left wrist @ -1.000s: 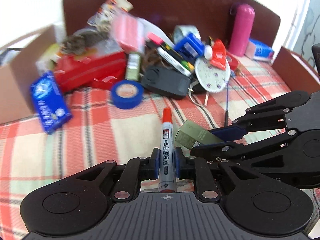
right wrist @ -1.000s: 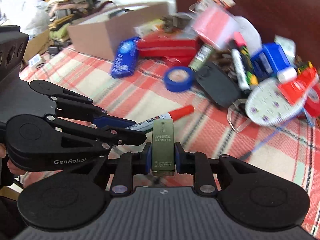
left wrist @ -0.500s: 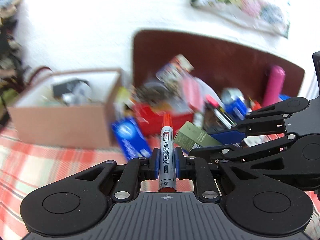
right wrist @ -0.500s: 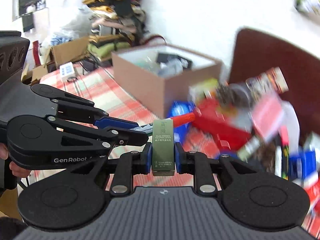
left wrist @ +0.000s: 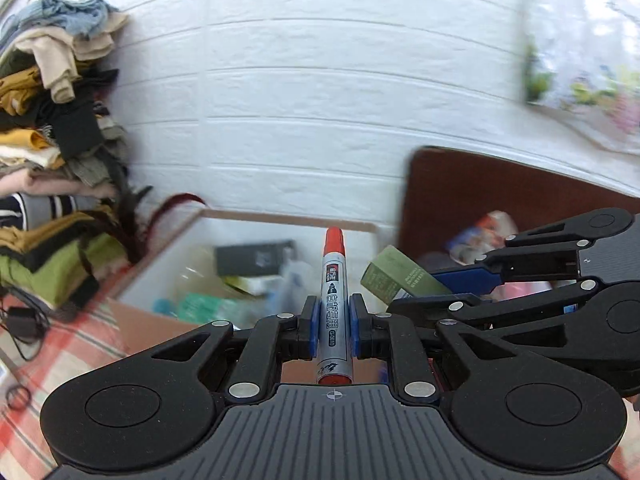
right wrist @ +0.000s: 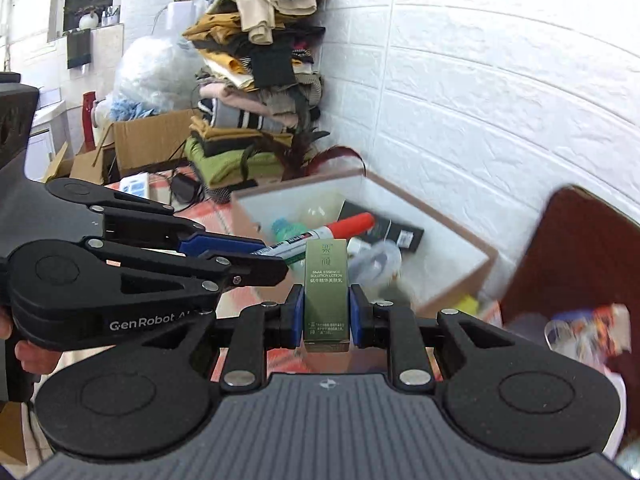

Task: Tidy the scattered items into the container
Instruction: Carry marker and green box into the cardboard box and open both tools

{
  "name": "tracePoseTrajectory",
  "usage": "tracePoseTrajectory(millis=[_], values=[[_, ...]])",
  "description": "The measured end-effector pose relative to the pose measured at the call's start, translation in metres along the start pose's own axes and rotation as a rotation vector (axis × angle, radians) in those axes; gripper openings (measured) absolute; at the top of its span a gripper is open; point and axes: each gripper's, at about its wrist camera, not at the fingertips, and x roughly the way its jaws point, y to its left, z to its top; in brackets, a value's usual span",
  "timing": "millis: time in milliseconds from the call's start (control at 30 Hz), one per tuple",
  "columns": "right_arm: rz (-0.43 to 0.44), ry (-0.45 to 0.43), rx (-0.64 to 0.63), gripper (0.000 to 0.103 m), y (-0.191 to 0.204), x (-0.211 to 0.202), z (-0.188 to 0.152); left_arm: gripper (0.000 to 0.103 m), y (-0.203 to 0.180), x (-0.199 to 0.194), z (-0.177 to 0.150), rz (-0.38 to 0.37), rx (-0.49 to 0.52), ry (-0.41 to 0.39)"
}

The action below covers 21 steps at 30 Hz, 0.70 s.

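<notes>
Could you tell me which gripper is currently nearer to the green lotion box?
Right. The right gripper is shut on the green lotion box; the left gripper, beside it, clamps the red-capped marker instead, both before the cardboard box.

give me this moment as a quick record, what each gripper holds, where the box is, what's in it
left gripper: shut on red-capped grey marker pen
right gripper: shut on olive-green lotion carton
container: open brown cardboard box, ahead of and below both grippers
box contents: black flat packet, teal-capped clear bottle, other blurred items
beside box: pile of folded clothes
surface: red plaid tablecloth
</notes>
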Motion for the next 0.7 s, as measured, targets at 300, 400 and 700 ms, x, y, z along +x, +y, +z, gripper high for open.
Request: tracePoseTrajectory(millis=[300,400,700], values=[[0.011,0.009,-0.010,0.026,-0.019,0.085,0.041,0.011,0.059,0.090,0.001,0.035,-0.072,0.073],[0.020,0.010,-0.002,0.026,-0.026,0.110,0.045,0.011,0.074,0.110,0.001,0.050,-0.090,0.079],[-0.057,-0.006,0.042,0.068,-0.042,0.146,0.039,0.091,0.094,0.127,-0.015,0.276,-0.102,0.051]])
